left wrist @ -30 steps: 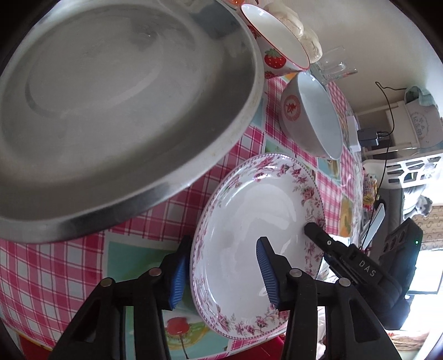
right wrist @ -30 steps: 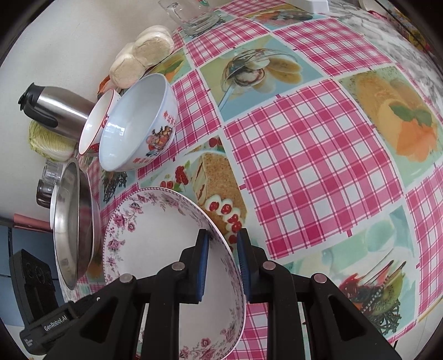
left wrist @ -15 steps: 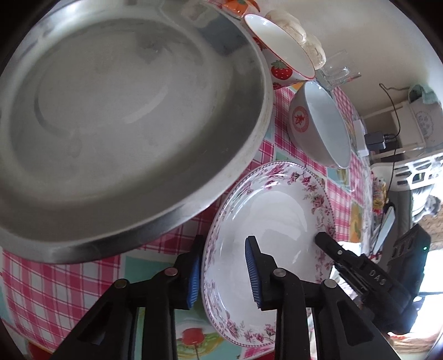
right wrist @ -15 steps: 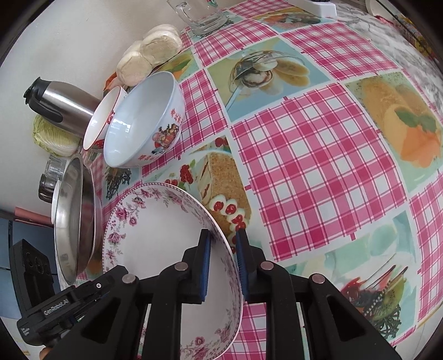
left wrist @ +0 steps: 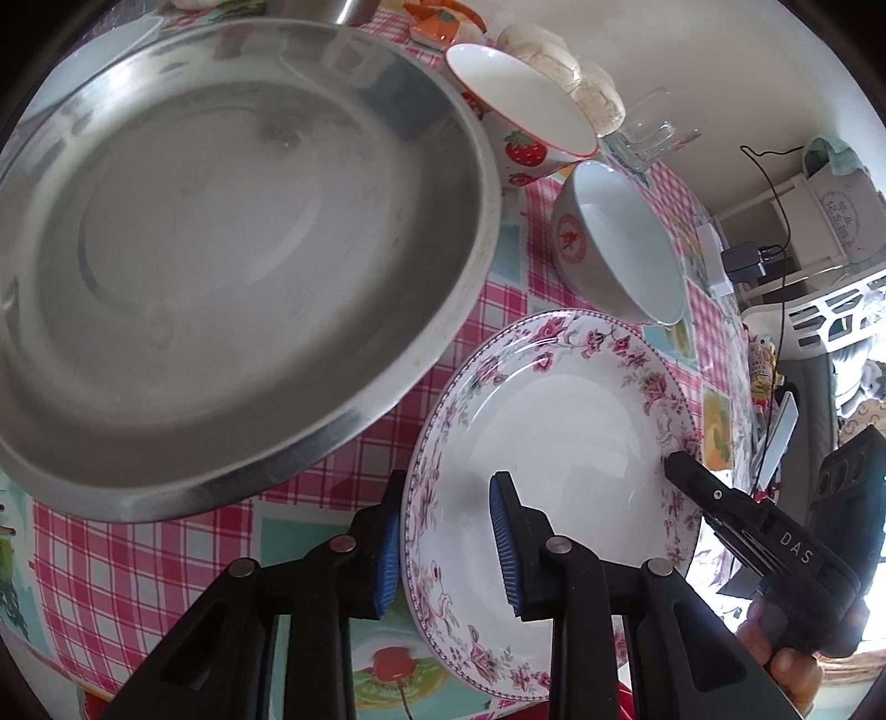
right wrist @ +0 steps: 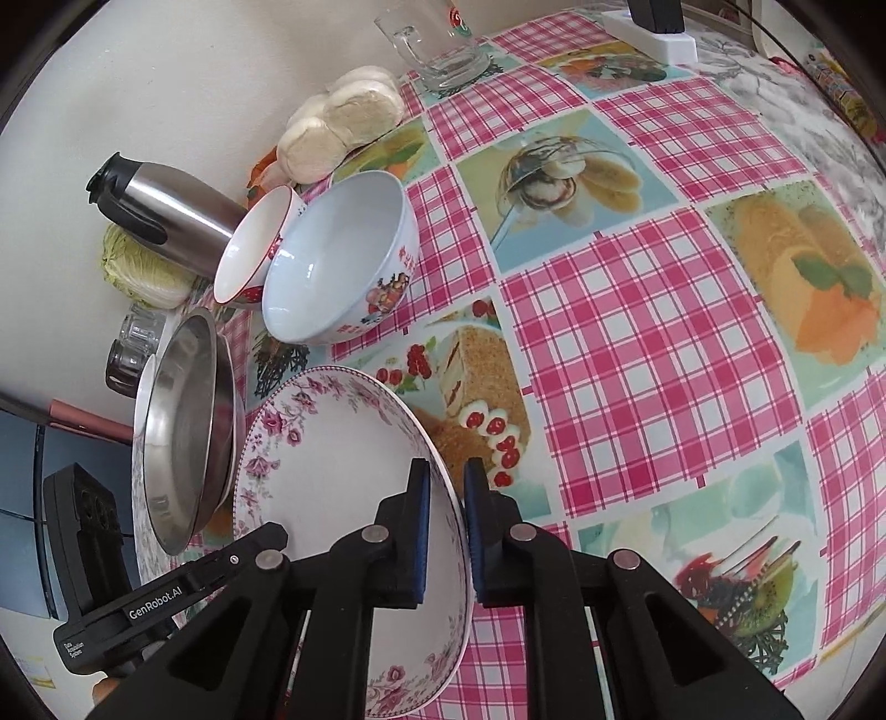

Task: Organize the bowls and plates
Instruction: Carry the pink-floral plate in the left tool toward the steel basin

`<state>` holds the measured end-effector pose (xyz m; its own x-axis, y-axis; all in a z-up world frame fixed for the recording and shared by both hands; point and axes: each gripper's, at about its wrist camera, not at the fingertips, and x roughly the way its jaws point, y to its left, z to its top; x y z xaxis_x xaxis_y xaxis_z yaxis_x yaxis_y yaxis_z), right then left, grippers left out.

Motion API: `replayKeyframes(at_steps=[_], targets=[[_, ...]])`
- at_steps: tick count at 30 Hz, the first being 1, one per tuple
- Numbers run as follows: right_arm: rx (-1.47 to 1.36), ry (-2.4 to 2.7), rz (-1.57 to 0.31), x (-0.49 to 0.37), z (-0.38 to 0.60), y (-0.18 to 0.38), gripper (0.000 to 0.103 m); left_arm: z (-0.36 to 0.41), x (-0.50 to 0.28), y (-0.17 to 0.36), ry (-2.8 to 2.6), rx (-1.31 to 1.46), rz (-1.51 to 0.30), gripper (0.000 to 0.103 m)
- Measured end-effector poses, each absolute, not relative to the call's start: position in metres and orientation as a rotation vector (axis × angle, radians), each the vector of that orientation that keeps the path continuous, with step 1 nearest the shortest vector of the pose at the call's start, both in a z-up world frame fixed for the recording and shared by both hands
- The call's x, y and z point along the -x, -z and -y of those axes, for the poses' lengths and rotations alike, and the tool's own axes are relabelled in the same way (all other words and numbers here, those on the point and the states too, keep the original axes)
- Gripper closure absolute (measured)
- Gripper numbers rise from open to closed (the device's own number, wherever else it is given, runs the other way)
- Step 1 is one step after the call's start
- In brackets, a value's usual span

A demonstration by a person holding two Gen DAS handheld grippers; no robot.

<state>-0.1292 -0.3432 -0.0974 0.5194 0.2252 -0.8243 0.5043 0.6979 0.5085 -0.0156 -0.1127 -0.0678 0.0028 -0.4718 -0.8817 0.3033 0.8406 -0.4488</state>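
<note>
A floral-rimmed white plate [left wrist: 554, 443] [right wrist: 332, 459] lies on the checked tablecloth, held at opposite edges. My left gripper [left wrist: 447, 487] is shut on its near rim, one blue pad outside and one on the inner slope. My right gripper [right wrist: 447, 468] has its jaws closing tight on the far rim, pads pressing both sides. I cannot tell whether the plate is off the table. A steel pan [left wrist: 221, 249] [right wrist: 183, 432] sits just left of it. Behind stand a strawberry bowl [left wrist: 520, 111] [right wrist: 249, 249] and a white bowl [left wrist: 620, 249] [right wrist: 338, 260], both tilted.
Along the wall are a steel thermos [right wrist: 160, 221], a cabbage [right wrist: 144, 271], a glass jar [right wrist: 133, 343], wrapped buns [right wrist: 343, 122] and a glass mug [right wrist: 443, 55]. A power strip [right wrist: 653, 33] lies at the far edge. Bare tablecloth [right wrist: 637, 332] spreads to the right.
The left jaws have narrowed onto the plate's rim, and the right jaws have squeezed closer together on the opposite rim. Both views have tilted a little; the plate stays between the grippers.
</note>
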Motion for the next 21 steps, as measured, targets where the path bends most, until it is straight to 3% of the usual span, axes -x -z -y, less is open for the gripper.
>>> replayKeyframes(at_steps=[21], targets=[[-0.763, 0.196, -0.909, 0.145, 0.349, 0.046, 0.089, 0.109, 0.021, 0.016, 0.726, 0.181, -1.297, 0.071]])
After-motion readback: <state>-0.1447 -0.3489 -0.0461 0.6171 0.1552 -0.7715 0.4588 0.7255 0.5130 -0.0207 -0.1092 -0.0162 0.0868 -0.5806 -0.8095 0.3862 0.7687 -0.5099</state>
